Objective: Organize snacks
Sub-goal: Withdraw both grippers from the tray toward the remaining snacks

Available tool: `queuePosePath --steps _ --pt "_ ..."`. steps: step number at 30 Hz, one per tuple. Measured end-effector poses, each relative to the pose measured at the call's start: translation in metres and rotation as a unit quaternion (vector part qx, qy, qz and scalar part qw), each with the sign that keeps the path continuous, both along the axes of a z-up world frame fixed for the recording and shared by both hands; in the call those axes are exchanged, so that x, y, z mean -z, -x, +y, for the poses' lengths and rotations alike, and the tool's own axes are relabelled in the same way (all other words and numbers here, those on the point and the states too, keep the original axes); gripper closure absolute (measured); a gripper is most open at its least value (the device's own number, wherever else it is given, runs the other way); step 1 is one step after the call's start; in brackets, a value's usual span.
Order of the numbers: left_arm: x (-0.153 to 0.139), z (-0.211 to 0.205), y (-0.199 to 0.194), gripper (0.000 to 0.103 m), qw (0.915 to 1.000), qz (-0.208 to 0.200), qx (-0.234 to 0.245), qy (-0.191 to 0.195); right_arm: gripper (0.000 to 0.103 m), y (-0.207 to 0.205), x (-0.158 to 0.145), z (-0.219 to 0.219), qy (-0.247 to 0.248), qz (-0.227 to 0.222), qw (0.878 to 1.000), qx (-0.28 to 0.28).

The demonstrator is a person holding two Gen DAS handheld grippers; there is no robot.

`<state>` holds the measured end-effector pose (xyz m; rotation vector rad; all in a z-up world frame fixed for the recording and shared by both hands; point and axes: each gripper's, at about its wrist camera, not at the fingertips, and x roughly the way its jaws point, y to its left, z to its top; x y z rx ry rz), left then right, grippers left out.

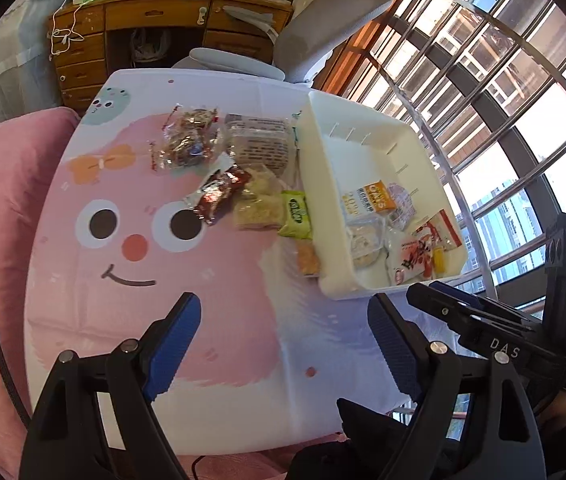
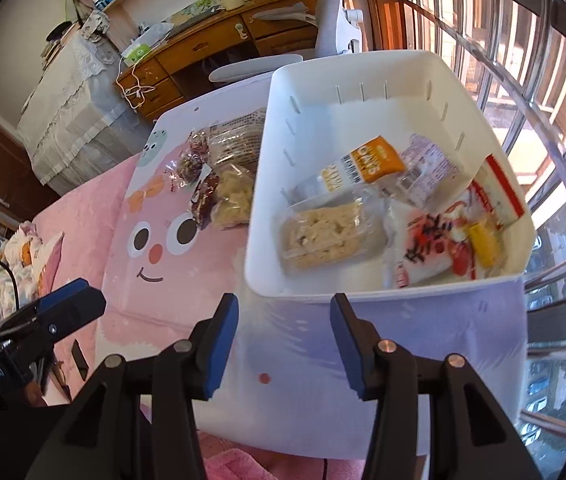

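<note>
Both tongs empty, left tongs (image 1: 283, 340) wide, right tongs (image 2: 285, 344) narrower; we risk nudging the bin (image 2: 259, 240) off the desk (image 1: 223, 360) edge while reaching for the snacks (image 1: 243, 188) left of it.

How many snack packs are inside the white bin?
4 visible in the white bin: orange oat pack at the back, pale printed pack beside it, rice crisp bar in front, red-and-white bag on the window side. Others may lie underneath.

One bin (image 2: 267, 248) is sitting at the right of the right wrist view, holding about four packets. Some seven packets are lying loose on one table (image 1: 211, 380), left of it.
</note>
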<state>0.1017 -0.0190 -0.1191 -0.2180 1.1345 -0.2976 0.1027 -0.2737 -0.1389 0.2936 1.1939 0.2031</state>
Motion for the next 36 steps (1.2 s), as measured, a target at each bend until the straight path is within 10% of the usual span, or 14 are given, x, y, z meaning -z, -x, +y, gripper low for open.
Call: queuePosePath --steps 18,36 --pt "0.003 0.083 -0.013 0.018 0.9956 0.003 0.088 -0.033 0.047 0.021 0.020 0.076 -0.037 0.041 0.991 0.121" --pt "0.021 0.117 -0.090 0.018 0.9876 -0.016 0.126 -0.093 0.047 0.015 0.058 0.073 -0.106 0.062 0.947 0.297"
